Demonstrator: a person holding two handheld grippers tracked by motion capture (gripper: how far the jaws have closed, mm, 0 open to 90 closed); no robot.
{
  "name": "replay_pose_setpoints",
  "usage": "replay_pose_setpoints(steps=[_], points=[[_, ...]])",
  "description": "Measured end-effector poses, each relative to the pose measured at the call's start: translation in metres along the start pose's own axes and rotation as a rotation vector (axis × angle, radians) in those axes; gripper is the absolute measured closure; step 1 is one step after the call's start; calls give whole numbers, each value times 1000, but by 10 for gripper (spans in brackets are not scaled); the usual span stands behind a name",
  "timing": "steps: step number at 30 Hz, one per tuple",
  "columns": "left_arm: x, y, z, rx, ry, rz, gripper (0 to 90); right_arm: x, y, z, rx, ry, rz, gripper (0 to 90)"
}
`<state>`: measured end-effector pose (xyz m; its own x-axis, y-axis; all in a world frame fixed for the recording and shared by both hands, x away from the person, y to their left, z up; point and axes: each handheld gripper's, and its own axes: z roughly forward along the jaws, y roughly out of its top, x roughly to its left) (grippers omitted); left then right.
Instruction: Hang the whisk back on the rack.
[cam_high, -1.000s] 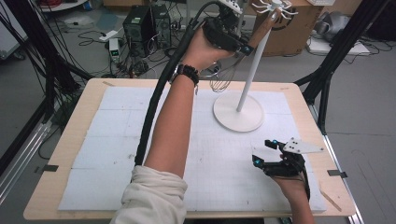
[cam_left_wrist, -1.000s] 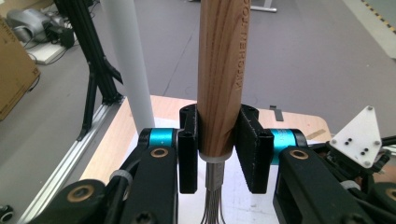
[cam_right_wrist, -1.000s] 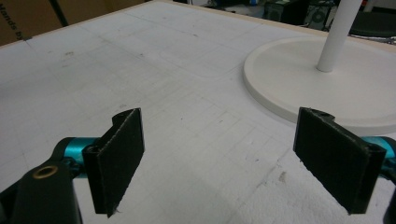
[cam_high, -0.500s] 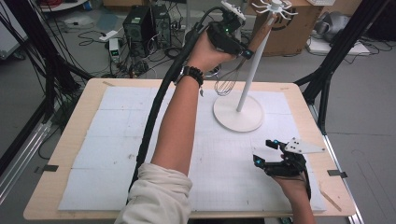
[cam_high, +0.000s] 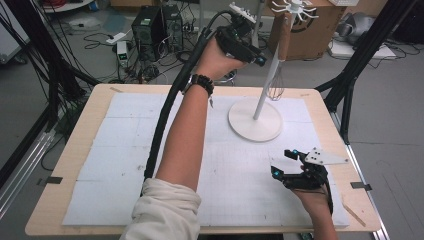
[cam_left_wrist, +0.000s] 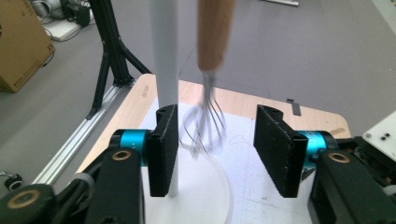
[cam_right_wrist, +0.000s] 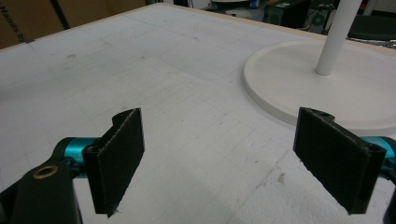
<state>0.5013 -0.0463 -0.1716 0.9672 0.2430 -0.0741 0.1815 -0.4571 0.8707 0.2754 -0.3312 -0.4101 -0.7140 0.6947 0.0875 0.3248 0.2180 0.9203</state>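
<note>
A whisk with a wooden handle (cam_high: 284, 35) and a wire head (cam_high: 276, 90) hangs from the hooked top (cam_high: 295, 7) of a white stand (cam_high: 255, 120). My left gripper (cam_high: 259, 59) is held high beside the pole. Its jaws have just been opening. In the left gripper view the left gripper (cam_left_wrist: 218, 121) stands open. The blurred whisk (cam_left_wrist: 205, 130) hangs free a little beyond its pads, touching neither, and the pole (cam_left_wrist: 164, 51) rises by the left jaw. My right gripper (cam_high: 283, 162) rests low on the mat, open and empty (cam_right_wrist: 223, 116), pointing at the stand's base (cam_right_wrist: 327, 88).
A white gridded mat (cam_high: 120, 150) covers the wooden table (cam_high: 70, 165). Black frame legs (cam_high: 350, 85) stand at the right corner, and a cardboard box (cam_high: 325, 25), cables and computer gear (cam_high: 150, 25) lie on the floor beyond.
The left jaws have opened and let the whisk go. It now hangs from the stand, right of the pole, instead of under the gripper. The right gripper has not moved.
</note>
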Motion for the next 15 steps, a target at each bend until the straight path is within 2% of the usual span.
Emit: replay_pose_setpoints(steps=[7,15], points=[[-7,-20,-16,-8,-21,9,426,0,0,1,2,-5,-9,156],[-22,-40,-33,-10,-36,22,361,2,1,4,11,-5,-10,157]])
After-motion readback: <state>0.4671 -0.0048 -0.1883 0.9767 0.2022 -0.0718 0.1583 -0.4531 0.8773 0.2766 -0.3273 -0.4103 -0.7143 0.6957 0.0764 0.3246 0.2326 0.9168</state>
